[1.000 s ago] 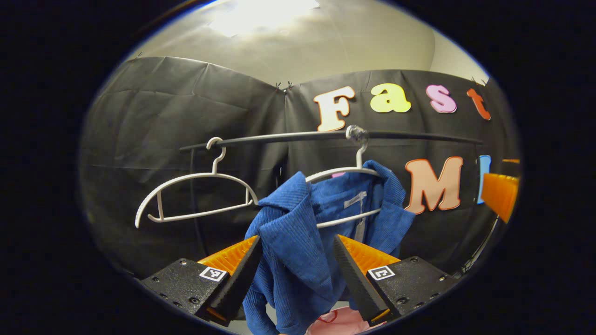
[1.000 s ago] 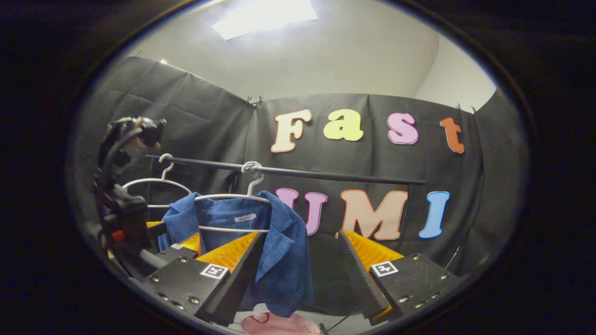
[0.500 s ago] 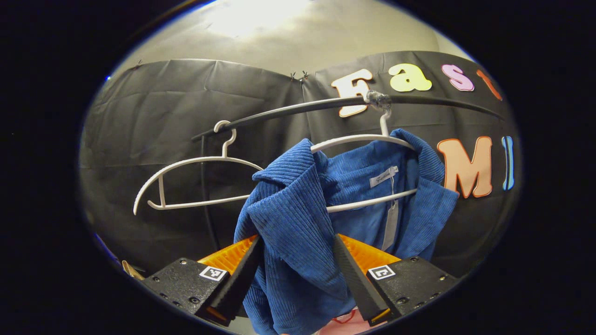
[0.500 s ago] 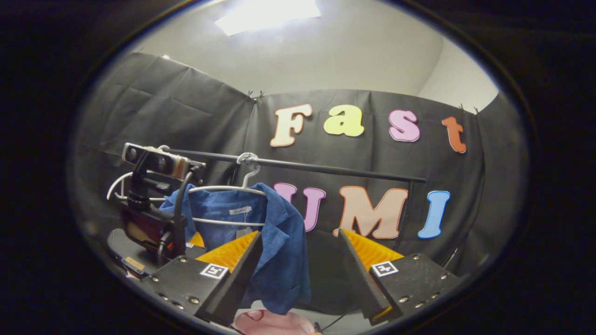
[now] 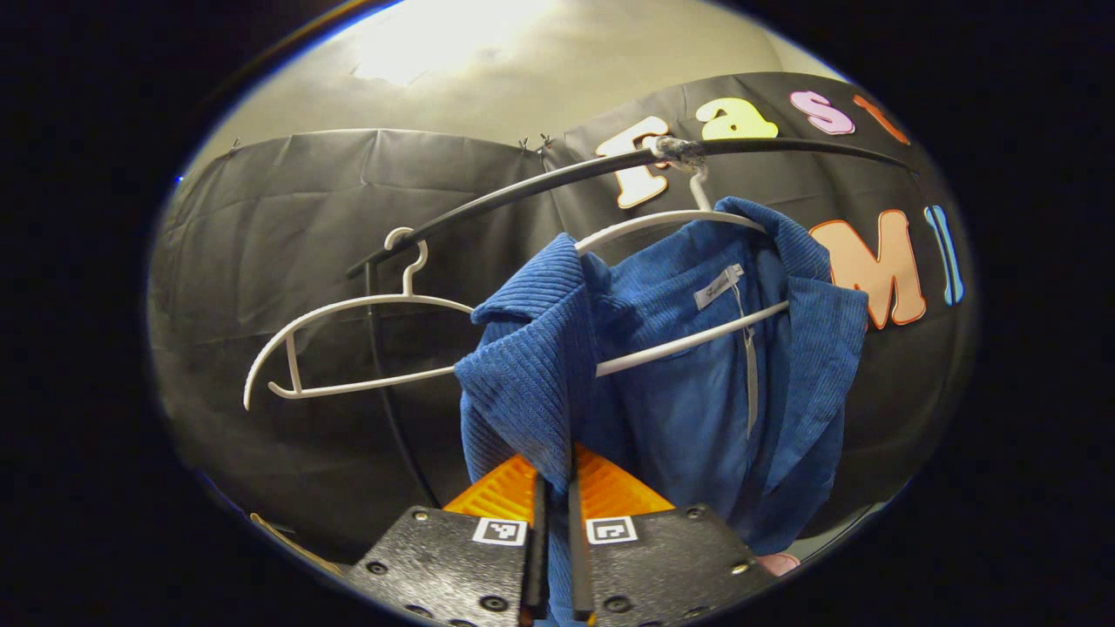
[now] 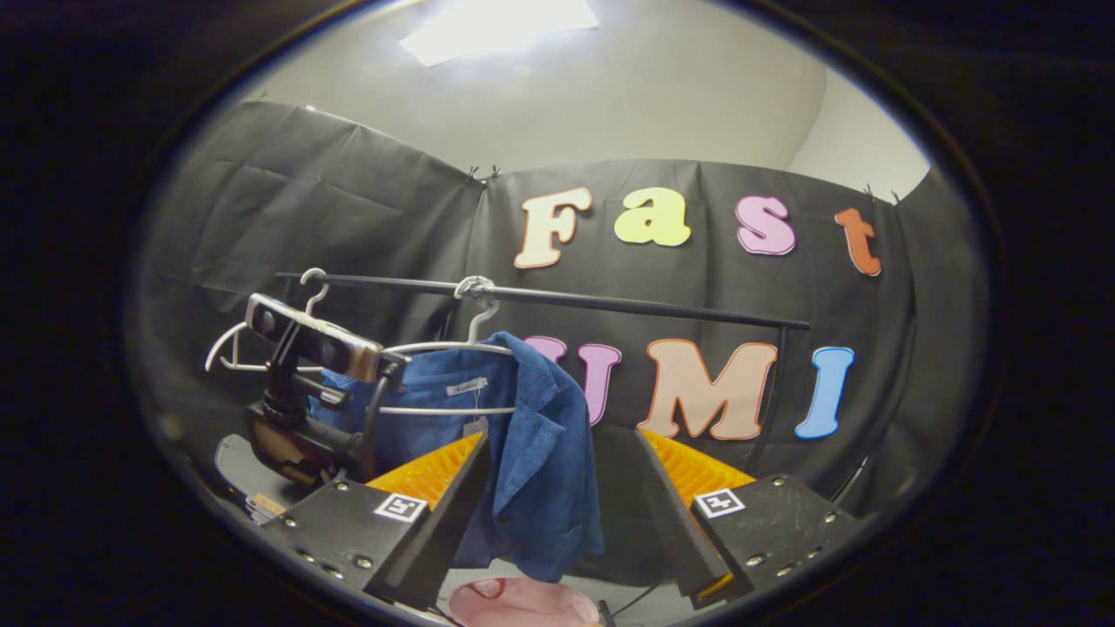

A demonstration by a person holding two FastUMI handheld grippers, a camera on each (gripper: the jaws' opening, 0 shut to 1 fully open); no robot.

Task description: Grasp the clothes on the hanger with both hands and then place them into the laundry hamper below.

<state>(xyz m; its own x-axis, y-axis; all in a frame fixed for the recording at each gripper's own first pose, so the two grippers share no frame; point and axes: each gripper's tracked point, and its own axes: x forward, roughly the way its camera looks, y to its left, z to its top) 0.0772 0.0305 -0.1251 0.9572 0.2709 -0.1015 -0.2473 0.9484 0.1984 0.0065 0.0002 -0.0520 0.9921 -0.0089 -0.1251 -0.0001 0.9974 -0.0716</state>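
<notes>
On the black rail, a bare white plastic hanger hooks at the left; to its right a second white hanger carries the blue ribbed corduroy shirt, collar folded, a pale label at the neck. My left gripper is pressed nearly together, its ridged fingers pinching the shirt's left front edge below the rail. In the right gripper view, my right gripper is spread wide, with the shirt's hanging right front panel between its fingers but apart from them. Below the rail and the shirt, a pink rounded laundry hamper peeks in.
</notes>
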